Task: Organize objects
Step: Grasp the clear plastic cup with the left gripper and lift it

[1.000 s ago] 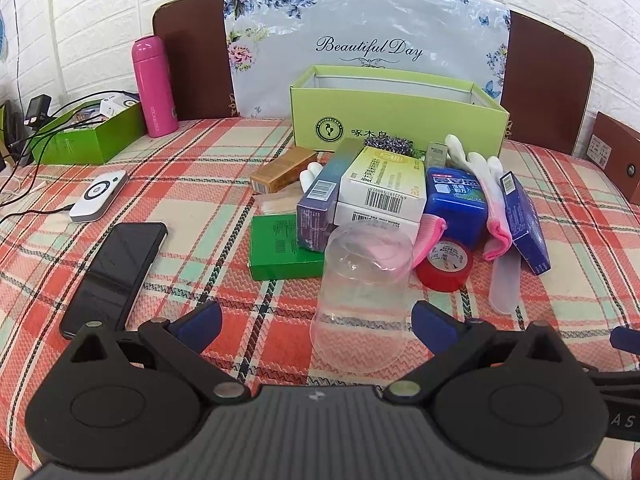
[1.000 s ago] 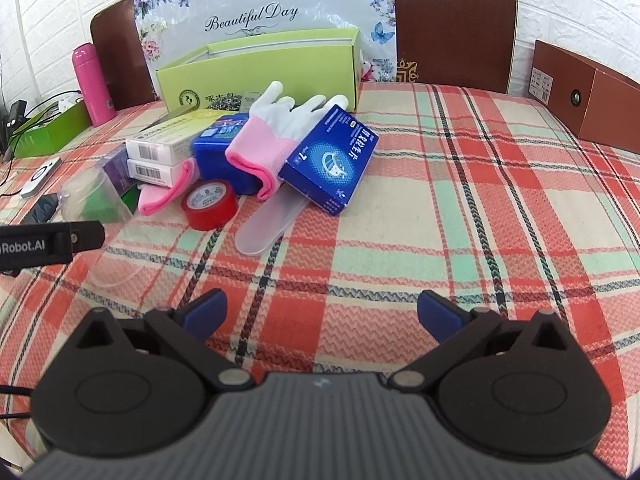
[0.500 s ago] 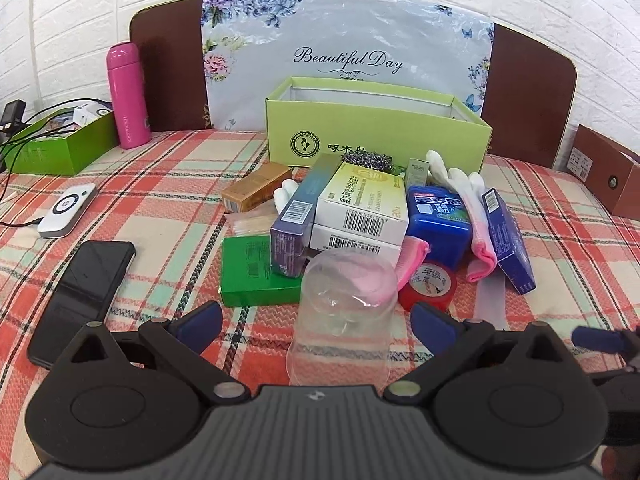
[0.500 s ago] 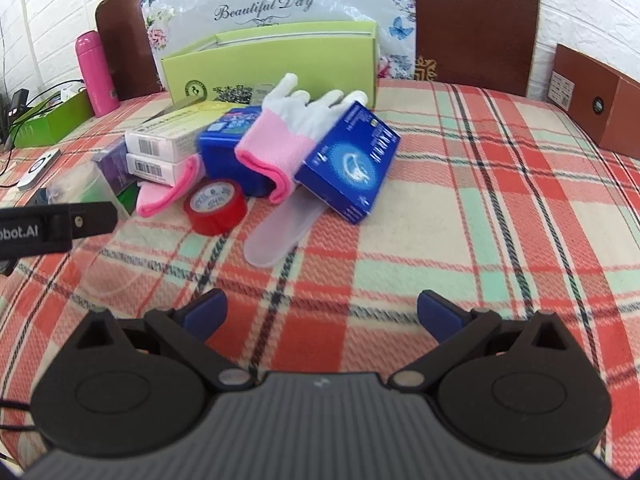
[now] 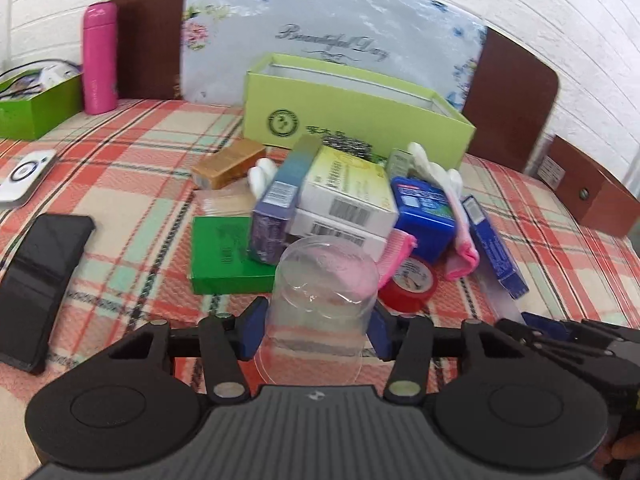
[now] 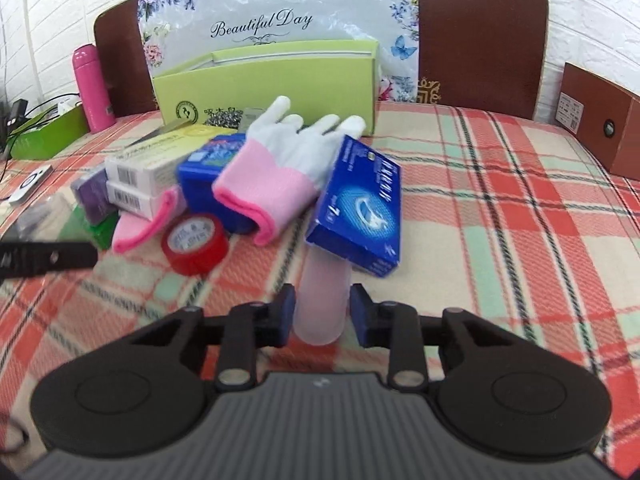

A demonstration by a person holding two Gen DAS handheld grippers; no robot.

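Observation:
A clear plastic cup (image 5: pixel 322 300) lies on its side on the plaid cloth, and my left gripper (image 5: pixel 316 330) is closed on it, a blue pad against each side. My right gripper (image 6: pixel 322 314) has closed in around a frosted translucent strip (image 6: pixel 322 300) that runs under a dark blue box (image 6: pixel 360 208); small gaps show beside the pads. Behind lies a pile: a red tape roll (image 6: pixel 195 244), pink-cuffed white gloves (image 6: pixel 280 168), white barcode boxes (image 5: pixel 344 200), a green box (image 5: pixel 224 256). An open lime-green box (image 5: pixel 352 116) stands behind the pile.
A black phone (image 5: pixel 36 280) and a white device (image 5: pixel 24 174) lie at left. A pink bottle (image 5: pixel 98 58) and a green tray (image 5: pixel 36 104) stand at back left. A brown box (image 6: pixel 600 116) sits at right. A floral bag leans on the headboard.
Both grippers moved forward and closed from wide open: the left onto the clear cup, the right around the frosted strip.

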